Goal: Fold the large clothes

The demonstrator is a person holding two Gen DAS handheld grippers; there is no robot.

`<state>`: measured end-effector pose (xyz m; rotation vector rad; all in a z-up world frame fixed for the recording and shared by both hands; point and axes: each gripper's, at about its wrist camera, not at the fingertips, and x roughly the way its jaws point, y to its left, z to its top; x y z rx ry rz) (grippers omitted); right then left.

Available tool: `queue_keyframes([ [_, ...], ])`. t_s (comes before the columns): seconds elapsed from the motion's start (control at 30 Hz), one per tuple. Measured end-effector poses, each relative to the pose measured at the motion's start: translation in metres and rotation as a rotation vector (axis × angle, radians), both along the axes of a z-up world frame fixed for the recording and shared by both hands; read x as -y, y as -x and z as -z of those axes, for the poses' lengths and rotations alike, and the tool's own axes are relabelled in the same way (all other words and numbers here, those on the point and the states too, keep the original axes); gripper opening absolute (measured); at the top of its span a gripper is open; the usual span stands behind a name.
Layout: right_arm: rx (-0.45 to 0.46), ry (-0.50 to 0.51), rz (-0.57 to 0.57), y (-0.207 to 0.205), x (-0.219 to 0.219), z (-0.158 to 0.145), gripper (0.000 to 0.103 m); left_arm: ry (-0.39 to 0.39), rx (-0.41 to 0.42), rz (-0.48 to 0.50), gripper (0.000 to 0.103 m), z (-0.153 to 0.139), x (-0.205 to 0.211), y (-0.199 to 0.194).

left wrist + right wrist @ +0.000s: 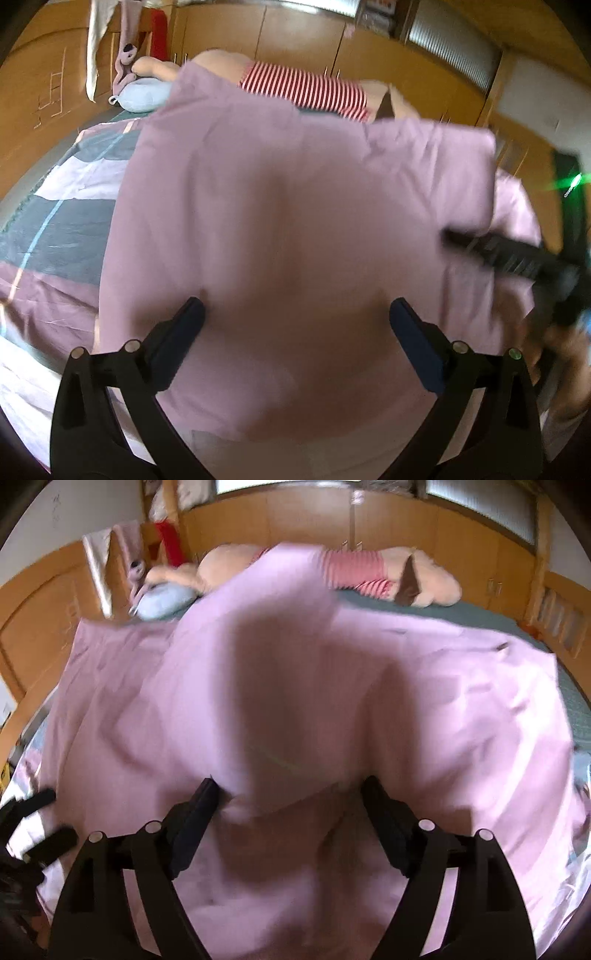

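A large pink garment (295, 192) lies spread over the bed and fills both views (424, 701). My left gripper (297, 312) is open, its fingers wide apart just above the near part of the cloth. My right gripper (290, 792) is open too, with a raised, blurred fold of the pink cloth (273, 672) hanging between and above its fingers. The right gripper also shows at the right of the left wrist view (509, 258), blurred. The left gripper shows at the lower left of the right wrist view (37, 827).
The bed has a grey and pink patchwork cover (62, 229). At its far side lie a plush toy in a red striped shirt (354, 572) and a light blue cushion (146, 96). Wooden cabinets (303, 33) line the wall behind.
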<state>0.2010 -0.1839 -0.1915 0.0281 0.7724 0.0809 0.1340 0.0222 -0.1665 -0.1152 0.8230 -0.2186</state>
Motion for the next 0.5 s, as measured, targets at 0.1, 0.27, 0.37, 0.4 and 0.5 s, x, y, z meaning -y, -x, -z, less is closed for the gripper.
queue_keyframes([
  [0.1,0.061,0.019,0.064,0.001,0.024,-0.003,0.102,-0.113,-0.032,0.002,0.101,0.008,0.007,-0.001],
  [0.27,0.094,0.034,0.127,0.002,0.046,-0.003,0.102,-0.169,-0.037,-0.002,0.101,0.013,0.008,0.0],
  [0.37,0.103,0.028,0.154,0.005,0.053,-0.006,0.102,-0.145,-0.047,-0.002,0.101,0.014,0.002,-0.003],
  [0.4,0.113,0.031,0.164,0.008,0.057,-0.008,0.102,-0.143,-0.049,-0.001,0.101,0.014,0.0,-0.004],
  [0.5,0.161,-0.01,0.197,0.011,0.064,-0.014,0.102,-0.128,-0.048,-0.006,0.101,0.013,-0.005,-0.006],
])
